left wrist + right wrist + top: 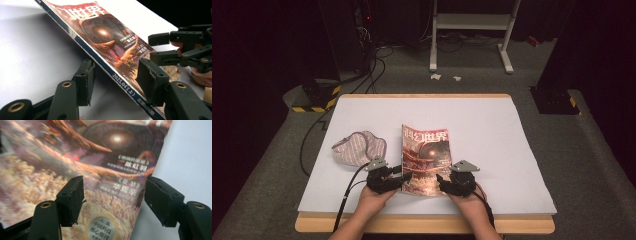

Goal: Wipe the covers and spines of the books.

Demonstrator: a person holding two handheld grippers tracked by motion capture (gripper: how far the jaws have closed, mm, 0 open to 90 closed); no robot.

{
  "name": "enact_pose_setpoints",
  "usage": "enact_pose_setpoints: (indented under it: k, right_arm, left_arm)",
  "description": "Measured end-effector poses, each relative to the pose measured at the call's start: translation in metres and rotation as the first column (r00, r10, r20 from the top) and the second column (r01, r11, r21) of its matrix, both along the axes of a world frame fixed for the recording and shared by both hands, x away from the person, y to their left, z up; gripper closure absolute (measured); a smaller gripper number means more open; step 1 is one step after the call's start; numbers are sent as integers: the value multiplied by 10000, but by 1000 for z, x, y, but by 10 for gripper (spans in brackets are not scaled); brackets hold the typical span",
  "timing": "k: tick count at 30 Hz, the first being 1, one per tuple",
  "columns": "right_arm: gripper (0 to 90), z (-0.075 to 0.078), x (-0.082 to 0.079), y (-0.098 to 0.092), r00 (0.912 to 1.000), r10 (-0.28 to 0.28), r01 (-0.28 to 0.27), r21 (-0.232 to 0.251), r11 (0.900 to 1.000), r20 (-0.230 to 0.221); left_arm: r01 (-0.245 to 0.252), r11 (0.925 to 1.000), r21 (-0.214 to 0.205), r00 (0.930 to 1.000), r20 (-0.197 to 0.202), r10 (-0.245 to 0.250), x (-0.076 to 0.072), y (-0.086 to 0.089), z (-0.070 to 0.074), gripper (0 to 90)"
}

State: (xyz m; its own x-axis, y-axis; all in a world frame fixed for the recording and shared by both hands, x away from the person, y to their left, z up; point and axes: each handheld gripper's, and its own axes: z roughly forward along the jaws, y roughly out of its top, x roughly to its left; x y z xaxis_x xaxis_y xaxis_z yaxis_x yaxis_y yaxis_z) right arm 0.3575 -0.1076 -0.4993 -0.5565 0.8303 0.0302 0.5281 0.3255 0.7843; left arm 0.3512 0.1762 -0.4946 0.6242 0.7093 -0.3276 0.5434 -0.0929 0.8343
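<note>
Magazine lies on the white table sheet, near the front edge and roughly at its middle, spine side to my left, cover up; the cover shows a glowing orb in red-brown rock and large pale characters along the top. My left tongs sit at the spine corner nearest me: in the left gripper view the dark blue spine edge, printed 2025.04, is raised off the sheet and runs between my two black jaws, one jaw below on the sheet side, the other over the cover. The jaws stand fairly narrow about that edge, but I cannot tell whether the pads press it. My right tongs are at the opposite near corner; in the right gripper view the jaws stand wide and apart, one over the cover art, the other out past the free edge above bare sheet, gripping nothing. Cover is blurred in that view, a round gold seal low between the jaws. A striped fabric pouch rests on the sheet just left of the magazine, apart from it. Cables trail back from both tongs toward me.
</note>
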Motion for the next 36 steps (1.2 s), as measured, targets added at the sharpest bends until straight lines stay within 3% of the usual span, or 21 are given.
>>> enact_pose_setpoints:
  k: [4,8,14,22,28,36]
  right_arm:
    - [324,8,-10,7,9975,582,-595,322,9977,398]
    - [301,11,-20,21,9893,1330,-1353,366,9901,592]
    - [261,9,-32,36,9676,2448,-2467,258,9687,612]
    - [244,10,-43,49,9452,3191,-3216,285,9465,686]
    - [224,3,-46,62,9438,3246,-3250,-30,9457,620]
    - [195,-6,-38,75,9579,2833,-2802,-638,9578,469]
  left_arm:
    - [84,9998,-185,9999,-90,-86,-1,0,1,485]
    - [207,9996,-206,9998,-67,-209,-3,-1,2,477]
    - [257,9994,-230,9996,-93,-260,-1,-1,2,474]
    - [201,9994,-267,9998,-74,-203,1,-3,3,474]
    - [183,9992,-351,9998,-24,-184,3,-6,6,474]
    - [81,9995,-309,10000,-31,-82,2,-8,9,473]
